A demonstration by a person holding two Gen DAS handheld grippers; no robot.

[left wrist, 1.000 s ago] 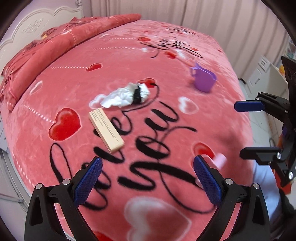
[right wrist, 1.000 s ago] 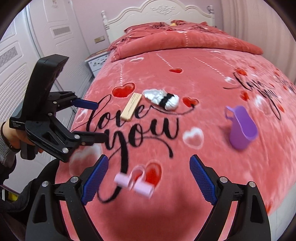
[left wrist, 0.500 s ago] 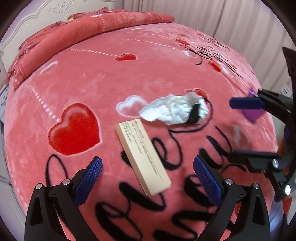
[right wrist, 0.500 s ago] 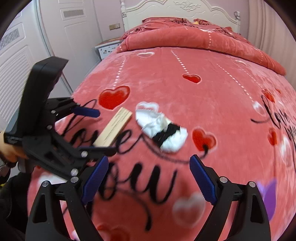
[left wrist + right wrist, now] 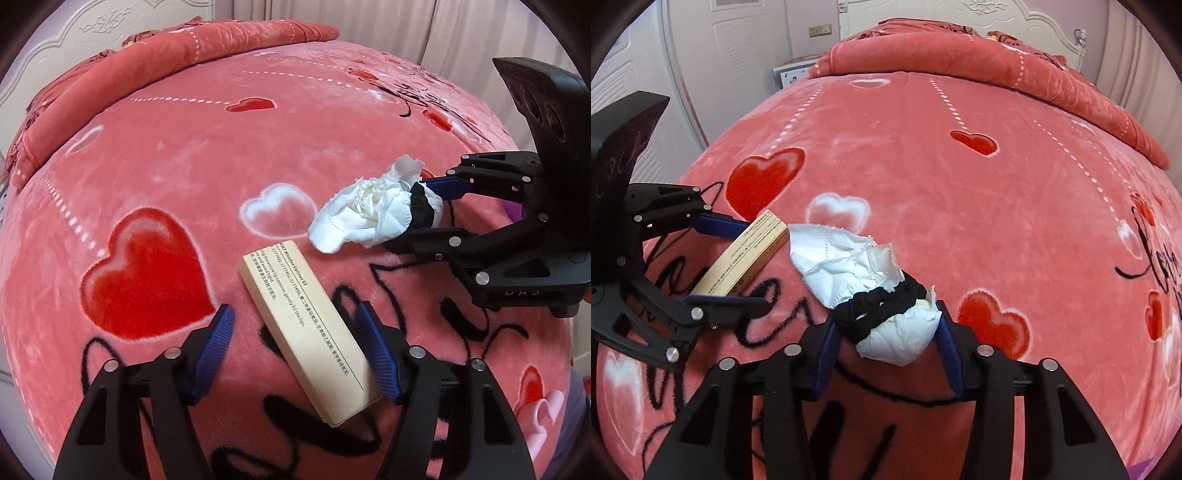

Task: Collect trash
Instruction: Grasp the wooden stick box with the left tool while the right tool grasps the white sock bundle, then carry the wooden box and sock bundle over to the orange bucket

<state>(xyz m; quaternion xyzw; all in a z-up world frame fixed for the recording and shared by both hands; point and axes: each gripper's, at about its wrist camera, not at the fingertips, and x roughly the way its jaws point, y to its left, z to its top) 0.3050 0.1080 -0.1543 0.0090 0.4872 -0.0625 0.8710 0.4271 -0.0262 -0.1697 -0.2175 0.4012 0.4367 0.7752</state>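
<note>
Around box (image 5: 309,328) — jaws now narrower

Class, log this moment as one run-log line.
left gripper: closing around beige printed box | right gripper: closing around crumpled white tissue wad | pink heart blanket

From my left wrist view, the near end of the cream box (image 5: 310,332) disappears between my left tongs (image 5: 295,345), and I can't tell whether the pads press on it. Its fine print is too small for me to read in full. A purple thing (image 5: 515,210) shows only as a sliver behind the right tongs (image 5: 428,210). In the right wrist view, the tissue wad (image 5: 871,291) hides the pad faces, and the box's lower end sits behind the left tongs' finger.
</note>
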